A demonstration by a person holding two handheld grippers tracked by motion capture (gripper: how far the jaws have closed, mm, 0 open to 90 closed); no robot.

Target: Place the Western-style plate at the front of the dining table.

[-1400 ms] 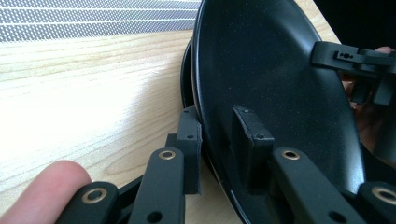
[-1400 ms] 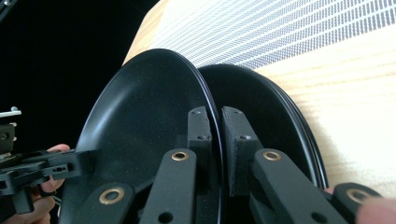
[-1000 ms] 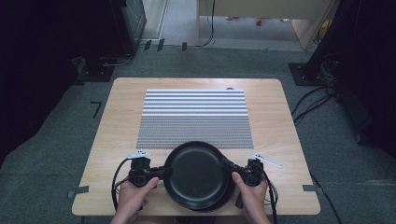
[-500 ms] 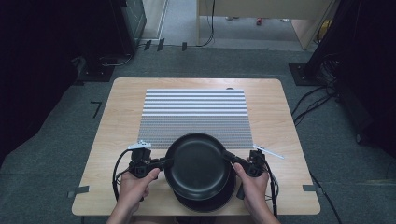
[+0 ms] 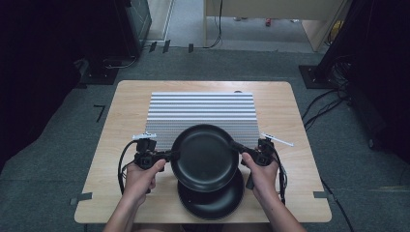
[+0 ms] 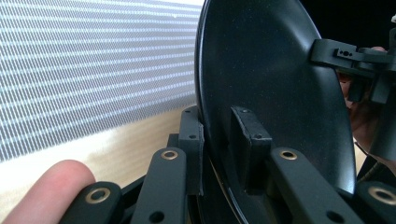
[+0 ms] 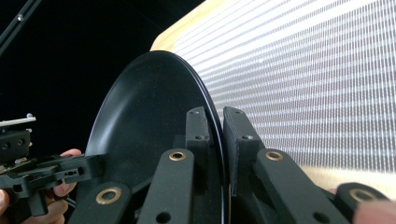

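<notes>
Two black plates sit at the near middle of the bench (image 5: 116, 121): the upper plate (image 5: 205, 157) is held up between both grippers, and the lower plate (image 5: 212, 200) lies flat on the wood beneath it, its near half showing past the upper one's edge. In the high view the left gripper (image 5: 167, 155) meets the upper plate's left rim and the right gripper (image 5: 238, 147) meets its right rim, each held in one of the person's hands, with cables trailing from both back toward the bench's near edge. The left gripper view shows its jaws narrowed onto the plate's rim (image 6: 205, 116), one pad on the underside and the other pressed on the plate's inner face, so the plate stands edge-on and its dark hollow fills the right of that picture; the other gripper (image 6: 359, 58) shows at the far rim. The right gripper view shows the same grip from the other side: its jaws close on the thin rim (image 7: 212, 121), one pad on either face. Beyond the plates lies a grey-and-white striped mat (image 5: 200, 108), spread across the middle of the bench, and the upper plate's far edge overlaps the mat's near border.
</notes>
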